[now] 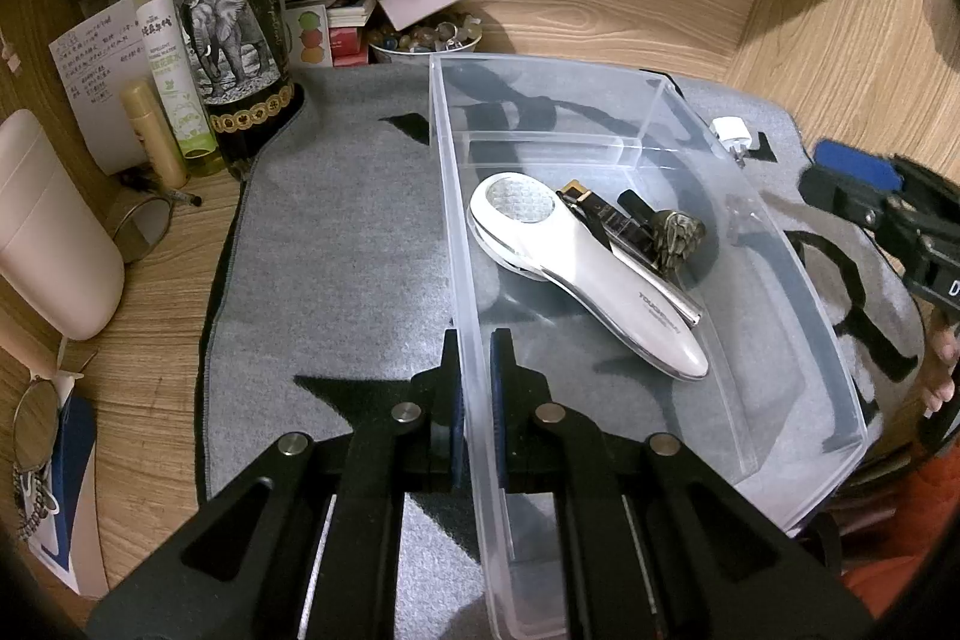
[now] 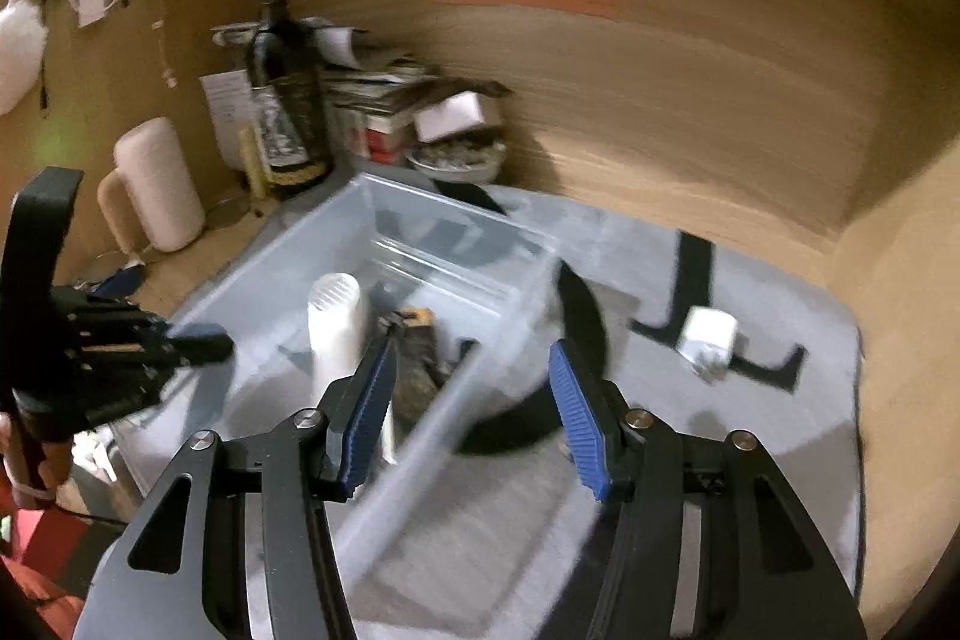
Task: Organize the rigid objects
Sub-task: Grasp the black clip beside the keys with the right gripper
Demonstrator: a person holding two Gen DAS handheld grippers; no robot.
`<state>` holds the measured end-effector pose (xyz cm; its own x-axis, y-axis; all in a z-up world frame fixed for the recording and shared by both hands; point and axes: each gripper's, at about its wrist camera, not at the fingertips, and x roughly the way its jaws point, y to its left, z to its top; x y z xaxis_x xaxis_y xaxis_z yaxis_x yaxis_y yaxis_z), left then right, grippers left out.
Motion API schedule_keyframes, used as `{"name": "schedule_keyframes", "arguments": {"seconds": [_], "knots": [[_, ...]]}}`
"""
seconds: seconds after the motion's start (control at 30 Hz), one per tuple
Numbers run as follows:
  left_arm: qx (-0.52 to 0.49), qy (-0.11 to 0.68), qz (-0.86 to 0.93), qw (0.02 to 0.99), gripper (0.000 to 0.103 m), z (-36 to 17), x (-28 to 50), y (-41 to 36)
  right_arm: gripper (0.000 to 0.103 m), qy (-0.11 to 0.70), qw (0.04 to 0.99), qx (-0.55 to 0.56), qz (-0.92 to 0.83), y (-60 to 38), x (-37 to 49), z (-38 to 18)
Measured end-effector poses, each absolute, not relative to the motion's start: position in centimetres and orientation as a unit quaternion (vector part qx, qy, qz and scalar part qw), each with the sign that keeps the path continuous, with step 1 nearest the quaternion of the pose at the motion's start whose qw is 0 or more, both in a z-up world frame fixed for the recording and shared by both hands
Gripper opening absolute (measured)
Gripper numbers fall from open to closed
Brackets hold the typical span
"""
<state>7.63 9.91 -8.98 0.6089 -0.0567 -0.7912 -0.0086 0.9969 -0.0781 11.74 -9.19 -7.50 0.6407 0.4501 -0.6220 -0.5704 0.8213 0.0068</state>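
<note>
A clear plastic bin (image 1: 461,220) stands on a grey mat (image 1: 336,232). Inside it lie a white handheld device (image 1: 600,280), a black strap-like item (image 1: 618,220) and a dark figurine (image 1: 681,232). My left gripper (image 1: 477,358) is shut on the bin's near left wall, one pad on each side. My right gripper (image 2: 471,346) hovers open over the bin's right wall (image 2: 420,436) with nothing between its blue pads (image 2: 576,418). A small white plug (image 2: 708,340) lies on the mat to the right of the bin. The right wrist view is blurred.
A wine bottle (image 1: 228,10), a spray bottle (image 1: 162,40), a pale cylinder (image 1: 48,232), stacked books and a bowl of trinkets (image 1: 426,40) crowd the back left corner. Wooden walls enclose the desk. A person's fingers (image 1: 942,358) show at the right edge.
</note>
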Motion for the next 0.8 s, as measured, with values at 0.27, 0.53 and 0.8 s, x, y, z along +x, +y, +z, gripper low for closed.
{"name": "schedule_keyframes", "arguments": {"seconds": [0.27,0.53,0.8], "knots": [[-0.038,0.442,-0.013,0.896,0.007,-9.0,7.6,9.9,0.05,0.364,0.9,-0.078,0.225,-13.5,11.8,-10.5],[-0.037,0.442,-0.014,0.896,0.007,-9.0,7.6,9.9,0.05,0.416,0.884,-0.059,0.205,-15.2,12.2,-14.0],[-0.037,0.442,-0.014,0.896,0.007,-9.0,7.6,10.0,0.05,0.438,0.877,-0.045,0.194,-15.9,12.7,-15.5]]}}
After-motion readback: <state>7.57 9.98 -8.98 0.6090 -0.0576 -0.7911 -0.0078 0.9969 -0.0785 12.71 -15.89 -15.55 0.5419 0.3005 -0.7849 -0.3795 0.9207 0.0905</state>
